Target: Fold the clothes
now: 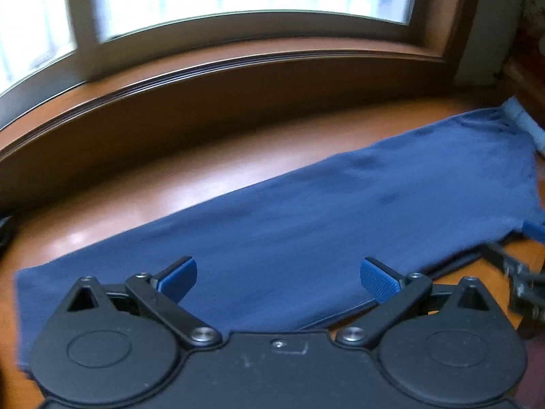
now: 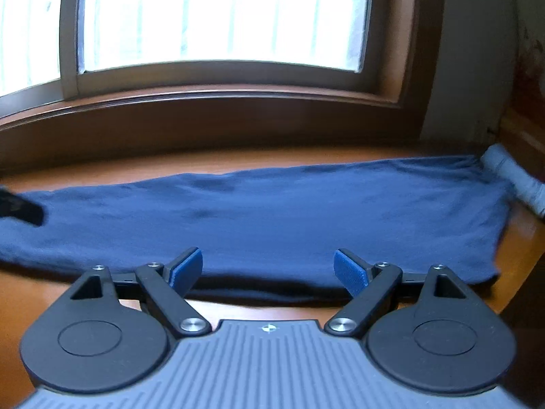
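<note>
— Both sets of jaws stand spread wide, nothing between them. On the left gripper (image 1: 278,277) the blue pads (image 1: 178,278) sit far apart over the near part of a dark blue cloth (image 1: 340,211).

— And the right gripper (image 2: 269,271)?

— Same: fingers splayed, released, its blue pads (image 2: 185,269) poised above the near edge of the cloth (image 2: 272,211). Whether either one touches the fabric I cannot tell; the pictures are blurred.

— Where does the cloth lie?

— Flat on a glossy wooden table (image 1: 170,191), as a long narrow band. In the right wrist view it runs across nearly the whole width, with bare table (image 2: 238,306) in front of it. In the left wrist view it slants away to the right.

— What is at its far right end?

— A pale grey-white roll of fabric (image 2: 514,180), touching or just beside the corner of the cloth; it shows in the left view too (image 1: 524,122).

— Beyond that?

— A wooden window sill (image 2: 238,102) and a bright window (image 2: 221,17) behind the table. The other gripper shows at the right edge of the left view (image 1: 524,266), and as a dark blurred shape at the left edge of the right view (image 2: 20,208).

— Any boxes or baskets?

— None in view.
</note>
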Available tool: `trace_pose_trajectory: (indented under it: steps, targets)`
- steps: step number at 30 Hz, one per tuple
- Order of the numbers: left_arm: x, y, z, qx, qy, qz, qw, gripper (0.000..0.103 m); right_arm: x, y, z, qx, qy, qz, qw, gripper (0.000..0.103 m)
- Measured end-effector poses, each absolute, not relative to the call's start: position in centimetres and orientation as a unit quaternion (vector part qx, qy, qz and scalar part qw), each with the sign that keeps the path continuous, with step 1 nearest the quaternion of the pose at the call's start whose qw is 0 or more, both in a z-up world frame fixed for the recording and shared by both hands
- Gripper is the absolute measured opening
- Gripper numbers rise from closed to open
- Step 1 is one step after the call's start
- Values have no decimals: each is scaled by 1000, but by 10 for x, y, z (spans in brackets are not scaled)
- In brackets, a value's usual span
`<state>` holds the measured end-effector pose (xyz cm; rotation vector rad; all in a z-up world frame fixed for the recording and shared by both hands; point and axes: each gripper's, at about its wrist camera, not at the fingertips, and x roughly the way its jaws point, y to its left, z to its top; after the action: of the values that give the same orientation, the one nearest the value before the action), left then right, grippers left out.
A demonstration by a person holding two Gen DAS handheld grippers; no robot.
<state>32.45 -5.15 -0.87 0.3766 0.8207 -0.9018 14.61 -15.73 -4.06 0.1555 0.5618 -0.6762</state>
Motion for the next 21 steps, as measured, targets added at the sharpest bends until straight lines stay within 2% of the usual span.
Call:
trace_pose_trajectory:
  steps: [11,21]
  targets:
    - [210,-190,-8,223,338,-478,779,103,59,-253,-35,120,275,-312,902,88]
    - [180,-290,-32,221,340,-501,764,103,35,-328,-29,102,271,-295,911,88]
